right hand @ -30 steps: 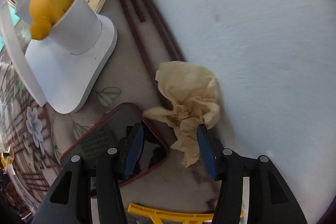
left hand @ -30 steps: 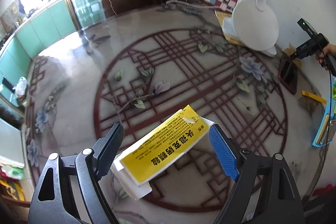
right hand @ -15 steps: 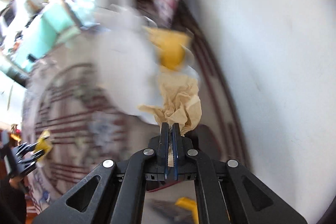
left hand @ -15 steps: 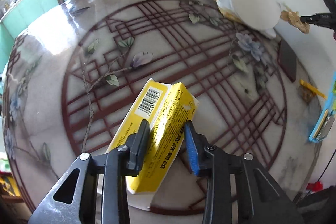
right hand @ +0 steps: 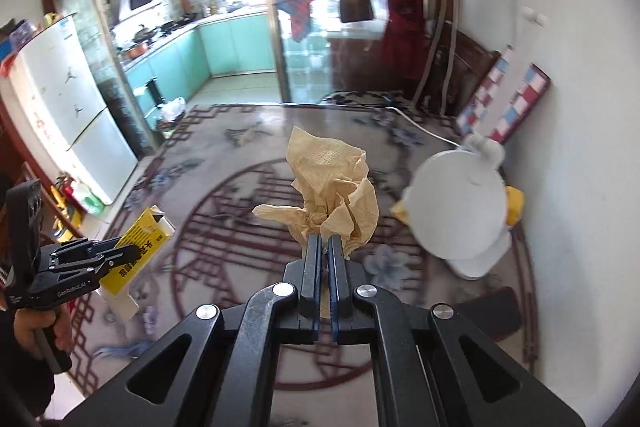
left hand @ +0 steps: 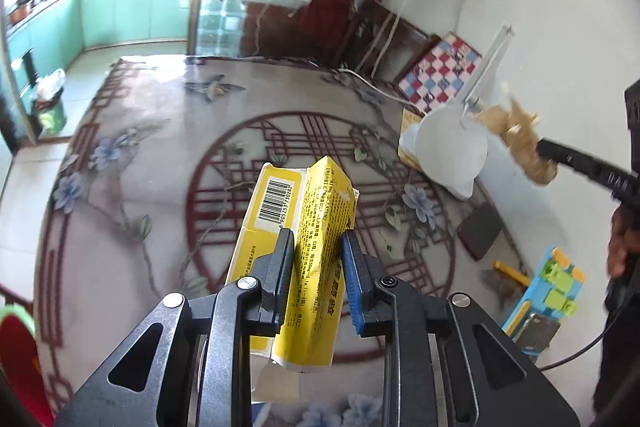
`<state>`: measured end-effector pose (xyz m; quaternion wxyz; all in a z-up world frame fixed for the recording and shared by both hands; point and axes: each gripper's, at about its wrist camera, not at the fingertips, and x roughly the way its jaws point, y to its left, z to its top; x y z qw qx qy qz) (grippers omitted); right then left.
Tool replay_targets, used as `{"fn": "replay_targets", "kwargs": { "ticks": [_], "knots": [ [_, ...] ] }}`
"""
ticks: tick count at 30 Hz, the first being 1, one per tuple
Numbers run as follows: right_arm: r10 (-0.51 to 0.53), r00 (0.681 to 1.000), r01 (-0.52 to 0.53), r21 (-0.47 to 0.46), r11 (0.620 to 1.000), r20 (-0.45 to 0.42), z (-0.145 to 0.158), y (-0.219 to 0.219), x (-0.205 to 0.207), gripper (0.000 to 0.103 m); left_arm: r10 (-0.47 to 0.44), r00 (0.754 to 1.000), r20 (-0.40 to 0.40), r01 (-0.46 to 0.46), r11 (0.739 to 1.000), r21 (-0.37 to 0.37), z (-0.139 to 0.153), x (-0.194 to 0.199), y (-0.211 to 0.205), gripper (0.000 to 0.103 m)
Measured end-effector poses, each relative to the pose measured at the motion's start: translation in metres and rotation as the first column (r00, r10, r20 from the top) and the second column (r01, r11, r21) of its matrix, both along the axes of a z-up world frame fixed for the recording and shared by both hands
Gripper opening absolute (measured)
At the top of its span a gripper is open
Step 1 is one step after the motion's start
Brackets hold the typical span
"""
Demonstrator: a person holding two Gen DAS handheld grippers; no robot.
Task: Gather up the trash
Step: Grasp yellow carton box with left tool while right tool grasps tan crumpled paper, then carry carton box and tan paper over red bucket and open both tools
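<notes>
We see the lamp (left hand: pixel 450 151) at the table's (left hand: pixel 160 167) wall edge, the phone (left hand: pixel 480 231) just nearer us, the toy blocks (left hand: pixel 548 287) nearest along that edge.

Black left gripper (left hand: pixel 318 275) (silver screws) with blue-ribbed pads (left hand: pixel 354 283).

The box (left hand: pixel 310 247) is bright yellow with black print, a white panel carrying a black barcode, and a white inner flap. The tissue (right hand: pixel 334 195) is pale tan with a fine dimpled texture. The left hand-held gripper (left hand: pixel 316 271) is black with one blue ribbed pad; the right hand-held gripper (right hand: pixel 325 259) is black with blue edging. The surface (left hand: pixel 168 195) is glossy beige-grey, patterned with a dark red lattice ring, blue-grey flowers and green leaves. The lamp (right hand: pixel 460 211) is white. The board (left hand: pixel 444 75) has red, blue and white checks. The cabinets (right hand: pixel 224 43) are mint green.
</notes>
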<state>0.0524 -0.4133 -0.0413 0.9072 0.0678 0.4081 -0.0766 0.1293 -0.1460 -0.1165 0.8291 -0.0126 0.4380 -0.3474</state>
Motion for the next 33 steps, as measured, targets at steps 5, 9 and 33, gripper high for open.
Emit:
{"fn": "replay_targets", "kwargs": {
  "ticks": [5,9,33],
  "knots": [
    [0.094,0.995,-0.094,0.003,0.996,0.027,0.001,0.071,0.009,0.002,0.086,0.996,-0.004,-0.086,0.995,-0.045,0.015,-0.009,0.046,0.023],
    [0.145,0.988,-0.145,-0.006,0.989,0.048,0.005,0.114,0.014,0.002,0.134,0.991,-0.005,-0.134,0.989,-0.067,0.022,-0.015,0.080,0.024],
    [0.629,0.772,-0.597,0.236,0.767,-0.093,-0.128,0.479,0.100,0.002,0.645,0.760,-0.085,-0.640,0.764,0.082,-0.042,-0.007,0.363,0.026]
  ]
}}
